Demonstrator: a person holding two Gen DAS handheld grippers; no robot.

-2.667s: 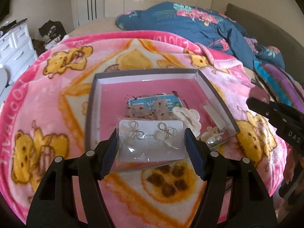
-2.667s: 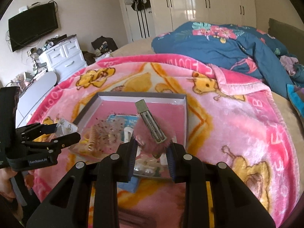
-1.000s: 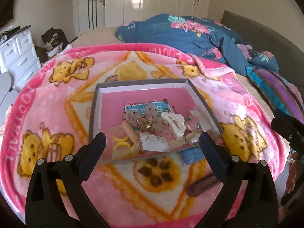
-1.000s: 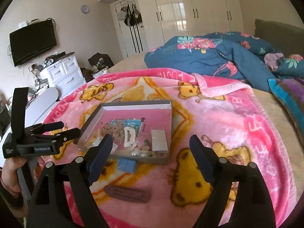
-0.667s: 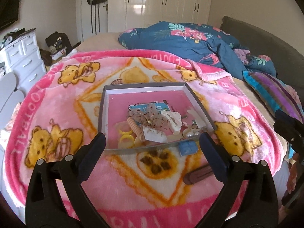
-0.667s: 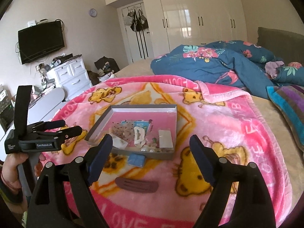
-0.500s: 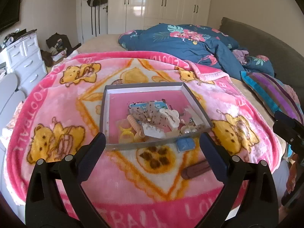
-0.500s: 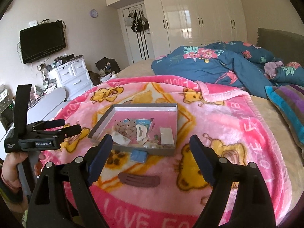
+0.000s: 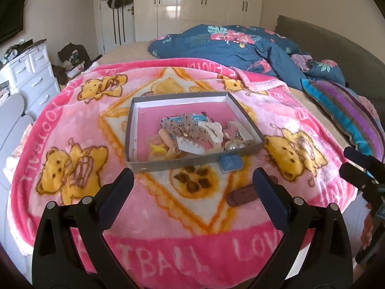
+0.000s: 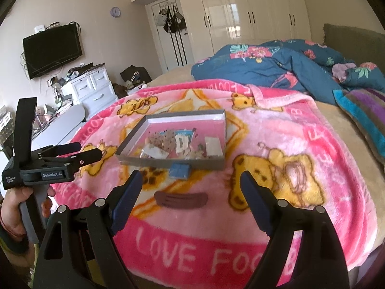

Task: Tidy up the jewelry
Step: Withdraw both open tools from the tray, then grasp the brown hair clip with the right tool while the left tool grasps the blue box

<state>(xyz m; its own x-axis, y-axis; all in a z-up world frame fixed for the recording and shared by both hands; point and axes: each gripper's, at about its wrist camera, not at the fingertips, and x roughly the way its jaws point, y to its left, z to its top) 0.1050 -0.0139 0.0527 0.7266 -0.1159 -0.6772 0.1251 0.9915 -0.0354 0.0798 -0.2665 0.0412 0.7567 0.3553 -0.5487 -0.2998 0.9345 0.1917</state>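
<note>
Both tongs are seen spread wide with nothing between their fingers. The left gripper (image 9: 192,183) is held above the near part of a pink teddy-bear blanket (image 9: 72,125), its dark fingers framing the bare blanket short of the tray. The right gripper (image 10: 190,185) is likewise released and empty; between its fingers only the blanket and a brown hair clip (image 10: 180,200) are seen, the clip lying flat on the blanket and touched by neither finger. In the right wrist view the left gripper appears at the left edge, gripped at its handle by a hand (image 10: 16,207).

Beyond the fingers, in the middle of the blanket, a shallow grey tray (image 9: 178,163) with a pink floor is set. The jewelry and hair pieces are gathered in its near right part: a mesh bow (image 9: 185,127), a cream claw clip (image 9: 213,131), a white earring card (image 9: 192,147), yellow rings (image 9: 156,150) and pearl pieces (image 9: 234,146). The far left part of the tray floor is left bare. A small blue box (image 9: 230,162) is found outside the tray, just against its near wall, and the brown clip lies nearer still.

Farther off, a dark blue floral duvet (image 9: 231,45) is piled at the far right of the bed, a white dresser (image 10: 89,89) is placed at the left, and white wardrobes (image 10: 252,14) line the far wall.
</note>
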